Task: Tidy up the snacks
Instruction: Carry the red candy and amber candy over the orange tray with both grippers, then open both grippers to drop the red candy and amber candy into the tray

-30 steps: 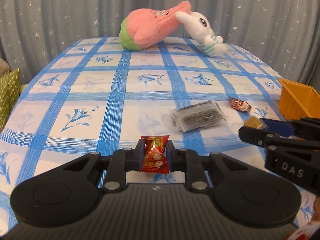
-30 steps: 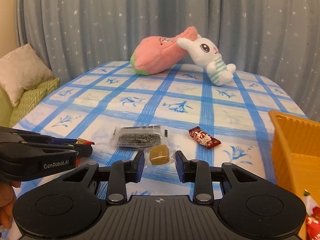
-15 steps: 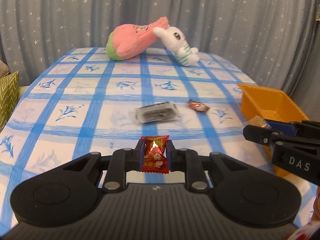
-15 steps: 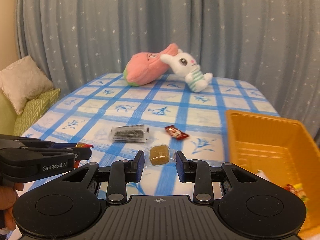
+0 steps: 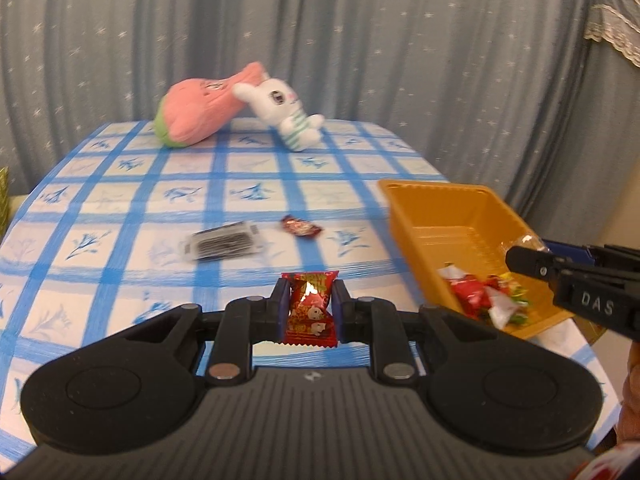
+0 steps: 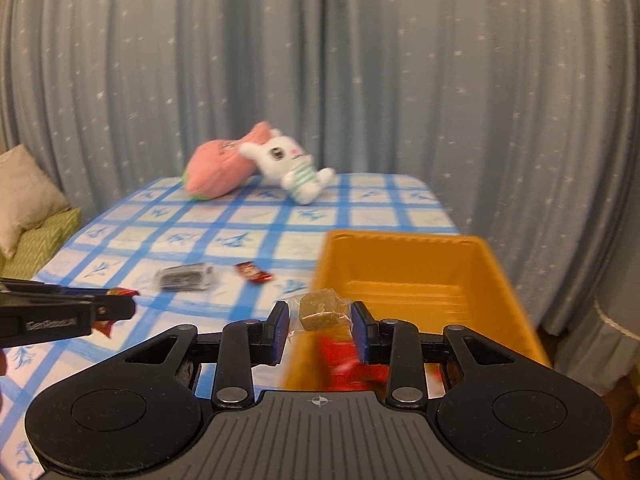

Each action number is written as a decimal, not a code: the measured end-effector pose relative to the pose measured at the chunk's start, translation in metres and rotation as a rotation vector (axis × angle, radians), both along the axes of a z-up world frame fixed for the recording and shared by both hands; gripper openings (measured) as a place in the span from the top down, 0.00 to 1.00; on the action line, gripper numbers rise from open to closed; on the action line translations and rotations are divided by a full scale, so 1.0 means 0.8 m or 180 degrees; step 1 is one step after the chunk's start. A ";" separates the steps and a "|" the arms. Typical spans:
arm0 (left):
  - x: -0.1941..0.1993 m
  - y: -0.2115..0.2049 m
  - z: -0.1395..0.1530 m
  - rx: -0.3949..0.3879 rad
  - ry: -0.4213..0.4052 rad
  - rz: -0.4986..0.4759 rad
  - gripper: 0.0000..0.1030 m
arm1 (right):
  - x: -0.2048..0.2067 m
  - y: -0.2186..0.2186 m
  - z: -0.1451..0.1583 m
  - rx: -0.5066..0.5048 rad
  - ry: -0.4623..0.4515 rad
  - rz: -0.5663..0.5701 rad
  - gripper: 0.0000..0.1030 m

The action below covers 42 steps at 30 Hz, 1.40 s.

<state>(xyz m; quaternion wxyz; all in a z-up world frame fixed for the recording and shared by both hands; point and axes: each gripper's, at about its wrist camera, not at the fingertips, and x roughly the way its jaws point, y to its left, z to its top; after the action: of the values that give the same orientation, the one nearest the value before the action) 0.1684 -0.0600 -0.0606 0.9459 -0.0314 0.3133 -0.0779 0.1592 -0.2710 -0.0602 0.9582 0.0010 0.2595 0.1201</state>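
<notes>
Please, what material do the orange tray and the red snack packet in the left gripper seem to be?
Orange tray: probably thin moulded plastic, semi-glossy, with ribbed floor.
Red snack packet: likely shiny plastic or foil film; it glints, crinkles, and has a serrated edge.

- Grey-blue curtain (image 6: pixel 400 80) with small white star specks, hangs in folds across the whole back of the room.
- Table under a white tablecloth (image 5: pixel 120 208) with blue grid stripes and blue flower prints.
- Far end of the table: pink plush toy (image 5: pixel 200 110), white plush bunny (image 5: pixel 286 114) leaning against it.
- Left edge: beige pillow (image 6: pixel 24 196) on a green patterned cushion (image 6: pixel 40 242).
- Right edge: lace-trimmed cover (image 5: pixel 612 20) over some furniture.
- Warm indoor light, soft shadows.
</notes>
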 end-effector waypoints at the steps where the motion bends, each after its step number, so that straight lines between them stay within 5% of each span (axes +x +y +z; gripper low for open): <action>1: 0.000 -0.007 0.002 0.0003 -0.0011 -0.0035 0.82 | 0.000 -0.009 0.003 -0.0014 -0.0003 -0.0031 0.67; 15: 0.020 -0.101 0.016 0.0011 -0.0079 -0.0489 0.82 | 0.022 -0.112 0.008 0.0105 0.0113 -0.0321 0.67; 36: 0.055 -0.179 -0.023 0.0061 0.0109 -0.0934 0.81 | 0.047 -0.136 -0.010 0.0114 0.0346 -0.0388 0.67; 42: 0.053 -0.174 -0.026 0.0113 0.0094 -0.0935 0.73 | 0.047 -0.140 -0.011 0.0127 0.0350 -0.0414 0.67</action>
<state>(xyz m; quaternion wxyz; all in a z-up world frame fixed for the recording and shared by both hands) 0.2107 -0.1994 -0.0818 0.9200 0.0303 0.3298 -0.2095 0.1971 -0.3833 -0.0687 0.9481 0.0435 0.3087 0.0626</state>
